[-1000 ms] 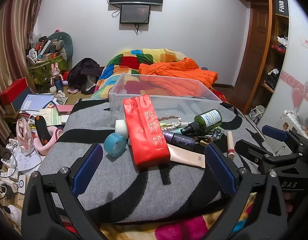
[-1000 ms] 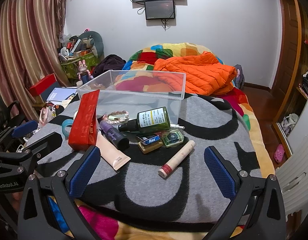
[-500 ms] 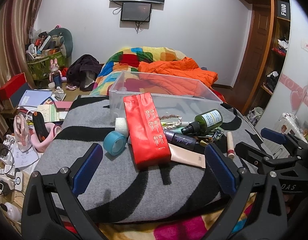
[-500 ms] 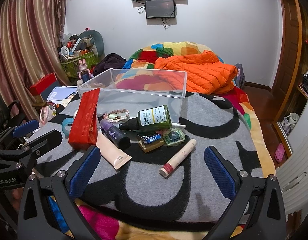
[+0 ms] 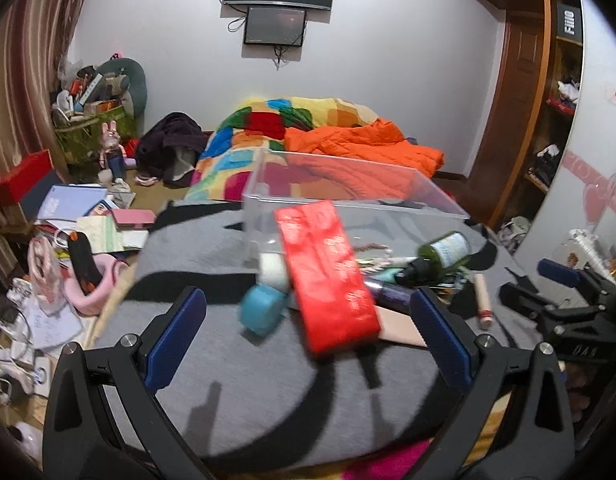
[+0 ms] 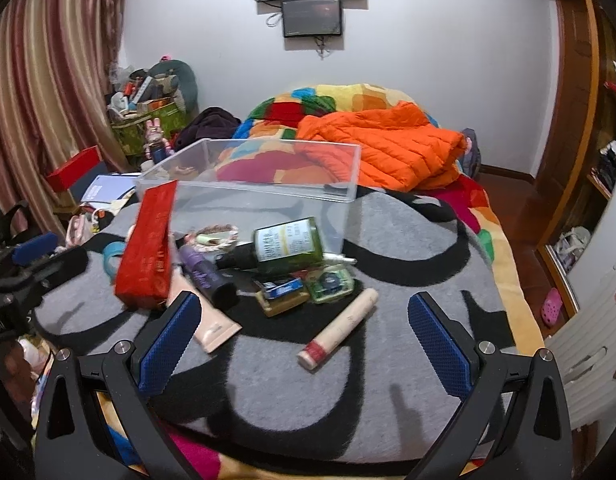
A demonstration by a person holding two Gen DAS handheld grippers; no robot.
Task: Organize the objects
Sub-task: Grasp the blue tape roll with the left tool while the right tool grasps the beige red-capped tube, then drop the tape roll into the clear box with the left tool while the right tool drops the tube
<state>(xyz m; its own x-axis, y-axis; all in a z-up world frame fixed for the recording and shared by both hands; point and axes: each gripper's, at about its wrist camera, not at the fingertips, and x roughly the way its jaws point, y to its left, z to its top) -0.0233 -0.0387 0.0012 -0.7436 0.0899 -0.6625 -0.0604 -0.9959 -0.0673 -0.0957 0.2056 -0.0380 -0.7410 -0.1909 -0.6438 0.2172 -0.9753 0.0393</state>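
Bedroom clutter frames a grey-and-black blanket (image 6: 408, 240) spread over the bed, where a clear plastic bin (image 6: 267, 176) stands empty behind a heap of toiletries. Both tools hang above the near edge with nothing in them: the left gripper (image 5: 308, 332) has its jaws spread wide and faces the red pouch (image 5: 328, 276), while the right gripper (image 6: 303, 340), equally wide, faces the pink tube with the red cap (image 6: 340, 330).

That tube lies alone on the blanket, just clear of the pile, so it looks like the easiest first pick. A good approach would be to descend with one finger on each side of its length, near the middle, and close gently so it does not roll. The green bottle (image 6: 287, 246) rests across a purple tube (image 6: 205, 276) and a small box (image 6: 283, 294); lifting it later risks dragging neighbours. The teal tape roll (image 5: 263, 312) sits beside the pouch.
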